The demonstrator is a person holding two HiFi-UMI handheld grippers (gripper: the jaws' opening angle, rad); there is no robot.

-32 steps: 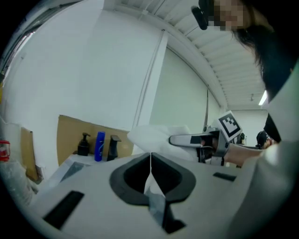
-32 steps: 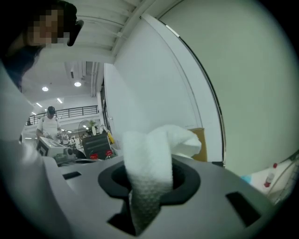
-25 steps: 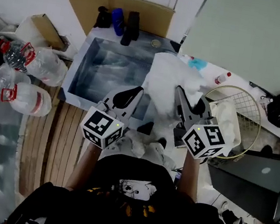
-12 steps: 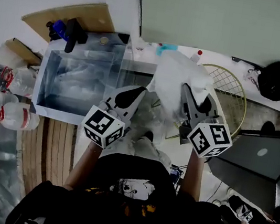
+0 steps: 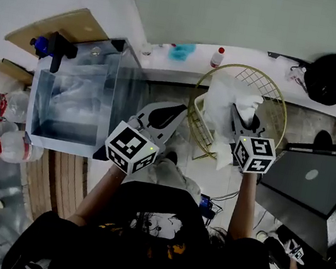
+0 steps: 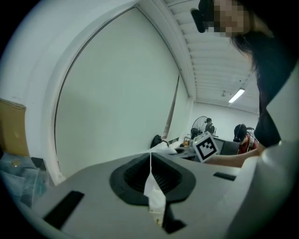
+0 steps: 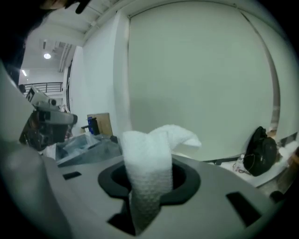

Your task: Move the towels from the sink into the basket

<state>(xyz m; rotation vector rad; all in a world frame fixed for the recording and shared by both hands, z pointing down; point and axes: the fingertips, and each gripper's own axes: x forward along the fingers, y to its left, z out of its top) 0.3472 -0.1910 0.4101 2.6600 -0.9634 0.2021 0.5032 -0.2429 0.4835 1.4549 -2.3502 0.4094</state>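
A white towel (image 5: 222, 105) hangs from my right gripper (image 5: 239, 118), which is shut on it above the gold wire basket (image 5: 279, 105); its lower end drapes over the basket's near rim. In the right gripper view the towel (image 7: 150, 154) stands bunched up between the jaws of the right gripper (image 7: 148, 184). My left gripper (image 5: 173, 111) is between the sink (image 5: 35, 134) and the basket. In its own view the left gripper (image 6: 150, 163) has its jaws closed on a thin white cloth strip (image 6: 153, 193) with a small label.
Large water bottles (image 5: 1, 141) lie left of the sink, and a black tap (image 5: 58, 48) stands at its far end. A blue cloth (image 5: 182, 51) and a red-capped bottle (image 5: 217, 56) sit by the wall. A black bag (image 5: 324, 75) and a laptop (image 5: 309, 186) are at the right.
Both grippers have swung right, away from the sink. The right one has carried the towel from beside the sink to above the basket.
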